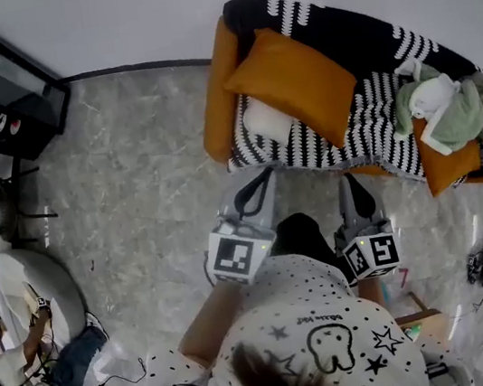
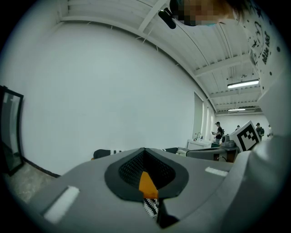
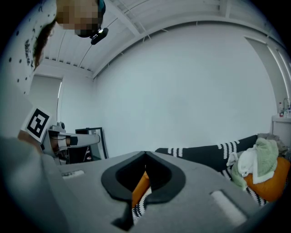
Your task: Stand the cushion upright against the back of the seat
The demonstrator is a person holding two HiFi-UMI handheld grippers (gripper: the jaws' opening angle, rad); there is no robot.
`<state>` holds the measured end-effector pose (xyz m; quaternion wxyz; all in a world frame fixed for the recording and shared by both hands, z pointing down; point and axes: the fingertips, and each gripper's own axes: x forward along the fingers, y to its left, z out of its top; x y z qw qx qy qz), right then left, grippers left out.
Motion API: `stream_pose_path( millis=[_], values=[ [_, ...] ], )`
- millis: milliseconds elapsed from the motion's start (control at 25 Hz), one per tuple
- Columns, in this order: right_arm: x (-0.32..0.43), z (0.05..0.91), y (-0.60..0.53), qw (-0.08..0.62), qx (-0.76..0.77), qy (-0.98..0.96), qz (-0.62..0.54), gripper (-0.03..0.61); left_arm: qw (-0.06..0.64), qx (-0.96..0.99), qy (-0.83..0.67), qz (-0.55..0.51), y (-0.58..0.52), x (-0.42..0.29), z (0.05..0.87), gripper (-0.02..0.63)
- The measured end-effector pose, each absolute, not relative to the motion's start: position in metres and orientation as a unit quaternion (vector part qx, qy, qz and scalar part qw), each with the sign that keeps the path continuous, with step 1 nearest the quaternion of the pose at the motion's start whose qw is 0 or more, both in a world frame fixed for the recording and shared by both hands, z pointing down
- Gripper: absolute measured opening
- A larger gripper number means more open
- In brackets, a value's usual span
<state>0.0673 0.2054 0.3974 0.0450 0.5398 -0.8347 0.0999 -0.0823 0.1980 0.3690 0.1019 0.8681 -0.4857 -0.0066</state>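
Only your head view shows the whole orange cushion [image 1: 292, 83], lying slanted at the armrest end of the striped sofa [image 1: 369, 134]. Each gripper view catches just an orange sliver past its jaws. From above you can't judge how upright the cushion stands. Your left gripper [image 1: 264, 174] and right gripper [image 1: 350, 183] hang before the sofa, jaws together, empty, touching nothing.
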Motion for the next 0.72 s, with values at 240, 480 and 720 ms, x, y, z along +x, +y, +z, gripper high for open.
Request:
stream_pose_path(
  millis=[240,480,720],
  values=[
    [0.082,0.402,0.18,0.053,0.53,-0.839,0.109,0.002,0.118,0.864,-0.49,0.002,0.176,-0.07,0.378,-0.006],
    [0.103,0.404,0.142,0.067,0.51,-0.85,0.11,0.002,0.115,0.85,-0.513,-0.006,0.14,-0.051,0.372,-0.006],
    [0.116,0.4,0.104,0.067,0.498,-0.858,0.103,0.002,0.119,0.837,-0.533,-0.019,0.116,-0.038,0.37,-0.005]
  ],
)
